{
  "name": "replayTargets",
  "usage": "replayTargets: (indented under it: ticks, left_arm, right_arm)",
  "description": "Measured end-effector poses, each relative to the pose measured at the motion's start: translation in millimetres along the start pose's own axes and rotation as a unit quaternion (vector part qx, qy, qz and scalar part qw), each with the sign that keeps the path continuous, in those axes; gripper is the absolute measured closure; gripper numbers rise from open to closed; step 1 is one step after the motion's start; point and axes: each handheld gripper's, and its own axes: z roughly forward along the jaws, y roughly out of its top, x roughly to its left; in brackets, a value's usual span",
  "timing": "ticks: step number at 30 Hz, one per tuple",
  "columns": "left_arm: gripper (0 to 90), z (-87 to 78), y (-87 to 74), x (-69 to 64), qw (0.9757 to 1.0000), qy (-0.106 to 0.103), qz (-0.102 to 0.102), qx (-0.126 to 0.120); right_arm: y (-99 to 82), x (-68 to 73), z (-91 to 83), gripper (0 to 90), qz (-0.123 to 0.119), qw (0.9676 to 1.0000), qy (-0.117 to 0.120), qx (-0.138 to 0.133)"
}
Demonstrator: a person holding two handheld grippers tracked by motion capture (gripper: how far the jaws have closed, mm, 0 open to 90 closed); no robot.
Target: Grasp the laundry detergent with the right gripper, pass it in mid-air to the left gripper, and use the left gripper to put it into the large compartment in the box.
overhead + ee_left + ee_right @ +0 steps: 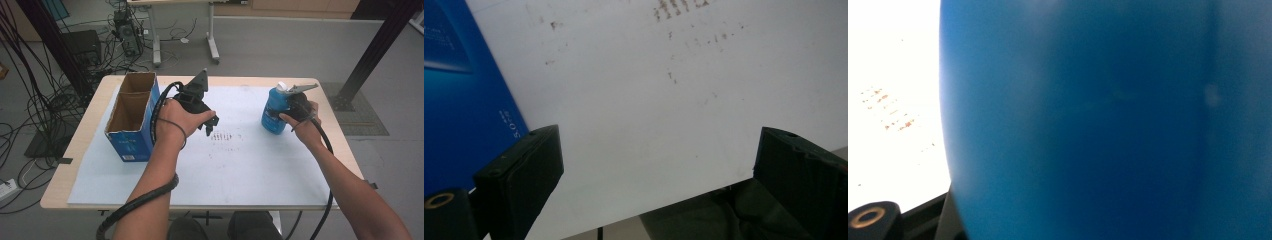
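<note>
The right gripper (280, 116) squeezes the blue bottle (274, 116), which stands upright on the white mat (240, 165), right between its jaws. The left gripper (211, 125) has its jaws wide apart with nothing in them. The blue box (131, 131) sits just beside it, on its left.

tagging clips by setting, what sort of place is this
Probably a lab or workshop: a wooden table under a white sheet stands on a grey floor, a desktop computer tower sits amid loose black cables, and black metal frame posts flank the table.
</note>
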Motion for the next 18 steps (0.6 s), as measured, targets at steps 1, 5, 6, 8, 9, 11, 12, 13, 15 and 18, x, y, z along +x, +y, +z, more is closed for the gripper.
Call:
replayTargets:
  ticks: [1,5,6,8,9,11,12,13,15,18]
  left_arm:
    - [5.9,-2.3,1.0,0.3,1.0000,-0.006,0.004,0.000]
    - [5.7,-15.5,6.4,0.5,0.9994,-0.010,0.033,-0.007]
    - [5.7,-19.4,8.1,1.1,0.9991,-0.010,0.040,-0.007]
    - [5.7,-27.4,11.2,2.1,0.9984,-0.009,0.054,-0.013]
    - [5.7,-31.5,13.3,3.3,0.9980,-0.006,0.062,-0.012]
    - [5.7,-39.7,16.3,5.3,0.9971,-0.006,0.075,-0.014]
    - [5.7,-44.1,17.7,6.7,0.9965,-0.007,0.082,-0.014]
    - [5.7,-48.4,19.1,7.9,0.9960,-0.005,0.088,-0.017]
    - [5.7,-57.1,21.7,10.9,0.9947,-0.004,0.101,-0.019]
    - [5.7,-69.2,25.1,14.7,0.9925,-0.001,0.121,-0.021]
  right_arm:
    - [1.5,-2.0,-1.9,45.0,0.005,1.0000,0.001,0.001]
    - [7.1,-7.4,-7.6,44.9,0.022,0.9997,0.007,-0.005]
    - [13.6,-9.3,-12.1,44.8,0.027,0.9996,0.009,-0.002]
    - [22.0,-10.2,-17.4,44.8,0.031,0.9994,0.014,0.002]
    - [26.2,-10.5,-20.0,44.8,0.033,0.9993,0.018,0.004]
    - [30.8,-10.3,-22.7,44.7,0.036,0.9991,0.023,0.008]
    - [39.9,-8.1,-28.3,44.7,0.036,0.9989,0.030,0.010]
    - [44.7,-5.9,-31.1,44.7,0.035,0.9988,0.033,0.012]
    - [54.7,-1.3,-35.7,44.7,0.033,0.9985,0.040,0.015]
    - [64.9,4.4,-39.2,44.6,0.030,0.9981,0.051,0.020]
